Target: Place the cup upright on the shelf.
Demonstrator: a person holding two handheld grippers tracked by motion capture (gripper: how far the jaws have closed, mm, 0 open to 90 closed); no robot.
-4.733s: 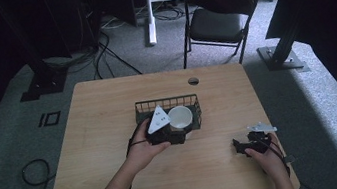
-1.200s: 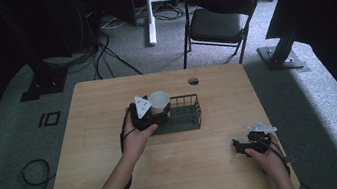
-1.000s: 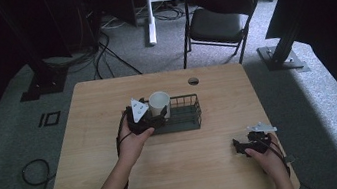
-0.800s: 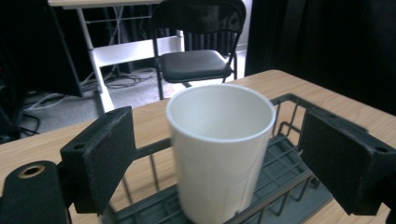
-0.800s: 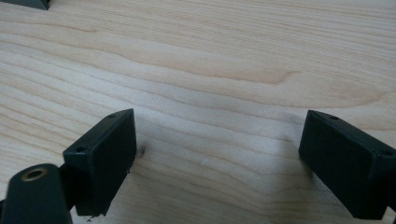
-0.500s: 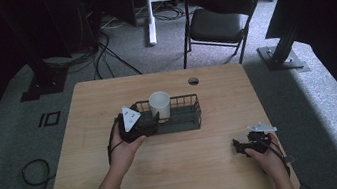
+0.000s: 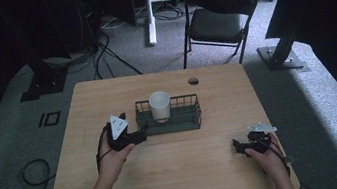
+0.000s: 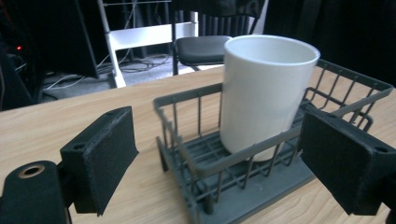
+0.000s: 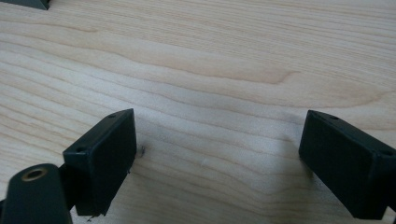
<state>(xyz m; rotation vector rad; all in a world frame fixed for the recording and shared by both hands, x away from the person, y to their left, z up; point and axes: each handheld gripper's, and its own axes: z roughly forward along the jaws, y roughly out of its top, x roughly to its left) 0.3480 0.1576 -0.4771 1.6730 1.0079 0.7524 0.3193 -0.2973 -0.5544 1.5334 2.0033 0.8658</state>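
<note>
Pale wood grain runs across the table, which sits on grey carpet with dark curtains around it. Nearest, at the lower right of the high view, the right hand rests on the wood near the table's right edge, holding the right gripper low and pointing toward frame left. In the right gripper view its jaws stand wide apart over bare wood, with nothing between them.

At centre left of the high view the left forearm comes up from the bottom edge, the hand curled around the left gripper, which points toward frame right at the near left corner of the wire basket. In the left gripper view the jaws stand apart, gripping nothing, with the basket's corner in the gap beyond the pads.

The dark basket lies at mid-table, its long axis running left to right across the frame. A white cup stands upright in its left end, mouth up.

Farther off, a black folding chair stands beyond the table, at the upper centre.
</note>
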